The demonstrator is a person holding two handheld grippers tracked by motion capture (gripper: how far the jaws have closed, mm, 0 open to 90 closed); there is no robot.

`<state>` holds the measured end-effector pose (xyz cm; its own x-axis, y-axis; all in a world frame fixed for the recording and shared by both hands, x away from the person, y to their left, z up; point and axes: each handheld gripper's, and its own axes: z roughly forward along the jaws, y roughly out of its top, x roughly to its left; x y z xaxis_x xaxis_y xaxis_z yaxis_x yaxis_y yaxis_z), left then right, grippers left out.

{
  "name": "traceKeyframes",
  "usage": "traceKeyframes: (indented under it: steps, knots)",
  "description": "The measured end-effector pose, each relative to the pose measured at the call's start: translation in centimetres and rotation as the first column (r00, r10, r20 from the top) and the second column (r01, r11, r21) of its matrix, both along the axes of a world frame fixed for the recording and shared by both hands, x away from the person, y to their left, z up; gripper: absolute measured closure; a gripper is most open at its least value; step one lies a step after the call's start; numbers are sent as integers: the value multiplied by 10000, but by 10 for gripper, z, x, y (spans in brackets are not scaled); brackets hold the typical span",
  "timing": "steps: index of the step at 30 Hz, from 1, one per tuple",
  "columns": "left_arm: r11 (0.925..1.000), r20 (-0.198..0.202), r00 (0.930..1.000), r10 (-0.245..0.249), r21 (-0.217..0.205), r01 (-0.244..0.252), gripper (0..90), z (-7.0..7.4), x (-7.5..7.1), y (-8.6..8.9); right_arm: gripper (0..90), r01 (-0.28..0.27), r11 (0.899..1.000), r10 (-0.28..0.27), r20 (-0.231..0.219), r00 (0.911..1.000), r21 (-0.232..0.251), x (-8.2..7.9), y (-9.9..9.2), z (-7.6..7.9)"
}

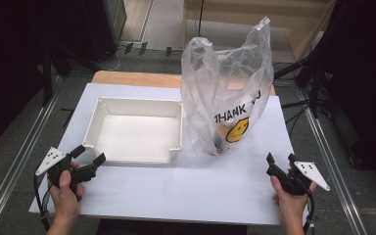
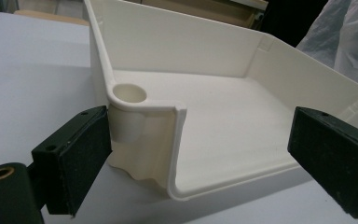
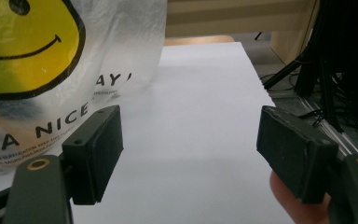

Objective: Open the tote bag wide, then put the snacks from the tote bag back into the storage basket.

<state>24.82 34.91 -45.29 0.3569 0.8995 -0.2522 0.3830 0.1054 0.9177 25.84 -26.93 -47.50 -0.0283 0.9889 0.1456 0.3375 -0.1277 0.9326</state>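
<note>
I've got my left gripper (image 1: 89, 157) low at the near left of the table (image 1: 176, 196), jaws standing wide apart with nothing between the pads, pointing at the near left corner of the white tray (image 1: 139, 129). Right up close, that tray is a smooth cream plastic, shallow, with upright walls on three sides and a low lip along the near edge; the corner in front of me carries a round hollow socket (image 2: 129, 93) moulded into the rim, and my one pad (image 2: 81, 158) sits just beside that corner post, whether touching I can't tell. The tray lies on the left half of the white table top, its floor bare. Over on the near right, my right gripper (image 1: 280, 161) is open too, jaws spread, gripping nothing, aimed along the table with the plastic bag (image 1: 227, 93) just to its left. That bag stands upright beside the tray's right wall, thin and see-through, crinkled, handles poking up, printed with a yellow smiley face (image 1: 237, 129) and black lettering
</note>
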Motion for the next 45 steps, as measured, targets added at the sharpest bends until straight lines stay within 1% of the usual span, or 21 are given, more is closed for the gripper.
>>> traceKeyframes:
  steps: [4, 7, 9, 11, 13, 15, 17, 19, 20, 22, 27, 28, 29, 30, 32, 34, 35, 39, 42, 43, 45]
  knots:
    - [9996, 211, 9994, 276, 22, -276, 62, 3, -3, 0, 236, -167, 9998, 167, 73, 9998, -88, 1, 4, 1]
    - [9991, 269, 9988, 404, -156, -400, 62, 5, -2, 1, 233, -392, 9992, 392, -51, 9992, -89, 1, 7, 0]
    - [9993, 278, 9989, 379, 28, -380, 63, 5, -1, 0, 233, -508, 9986, 506, -129, 9986, -154, 1, 9, 2]
    - [9993, 218, 9992, 342, 139, -345, 63, 6, -1, 2, 232, -603, 9978, 601, -57, 9982, -293, 2, 12, 7]
    - [9993, 249, 9991, 357, 82, -359, 63, 7, -4, 5, 232, -723, 9971, 725, 104, 9973, -237, 3, 15, 15]
    - [9990, 258, 9987, 437, 110, -440, 63, 9, -4, 6, 235, -716, 9972, 712, 181, 9973, 210, 4, 17, 22]
    - [9984, 293, 9981, 544, 165, -549, 63, 13, -4, 5, 241, -818, 9960, 809, 276, 9963, 355, 5, 20, 29]
    - [9967, 317, 9974, 646, 467, -661, 63, 21, -2, 1, 244, -983, 9946, 970, 391, 9945, 329, 6, 26, 36]
    - [9966, 340, 9974, 630, 503, -646, 63, 23, -1, 0, 245, -1103, 9937, 1095, 428, 9931, 182, 7, 30, 40]
    - [9976, 406, 9980, 494, 463, -512, 63, 30, 1, -5, 246, -1289, 9916, 1284, 517, 9904, 66, 9, 37, 48]
    - [9986, 333, 9989, 329, 395, -342, 63, 41, 8, -15, 236, -1872, 9821, 1859, 558, 9810, 188, 19, 51, 67]
    - [9990, 333, 9989, 340, 262, -349, 63, 44, 10, -18, 226, -2091, 9776, 2075, 564, 9766, 244, 21, 53, 71]
    - [9993, 355, 9989, 318, 201, -325, 65, 47, 12, -22, 219, -2343, 9712, 2320, 535, 9712, 429, 24, 57, 75]
    - [9993, 371, 9989, 282, 231, -290, 72, 50, 13, -25, 214, -2584, 9645, 2555, 544, 9653, 547, 28, 60, 80]
    - [9996, 456, 9989, 125, 258, -137, 72, 56, 15, -32, 206, -2664, 9627, 2630, 659, 9625, 479, 33, 66, 87]
    - [9996, 577, 9981, -225, 199, 214, 72, 62, 16, -40, 191, -2794, 9589, 2748, 834, 9579, 488, 37, 72, 95]
    - [9992, 558, 9979, -331, 238, 318, 72, 63, 17, -43, 184, -2882, 9558, 2827, 860, 9553, 588, 39, 74, 98]
    - [9973, 556, 9957, -735, 131, 729, 72, 67, 22, -61, 161, -3263, 9424, 3199, 870, 9435, 740, 44, 79, 101]
    - [9937, 519, 9924, -1114, 178, 1106, 72, 70, 26, -76, 159, -3334, 9389, 3281, 705, 9420, 850, 52, 84, 98]
    - [9920, 493, 9908, -1259, 177, 1251, 72, 70, 27, -80, 157, -3483, 9318, 3439, 584, 9372, 1019, 55, 86, 97]
    - [9878, 402, 9871, -1551, 217, 1544, 72, 71, 30, -91, 157, -3991, 9081, 3996, 227, 9164, 1271, 63, 89, 97]
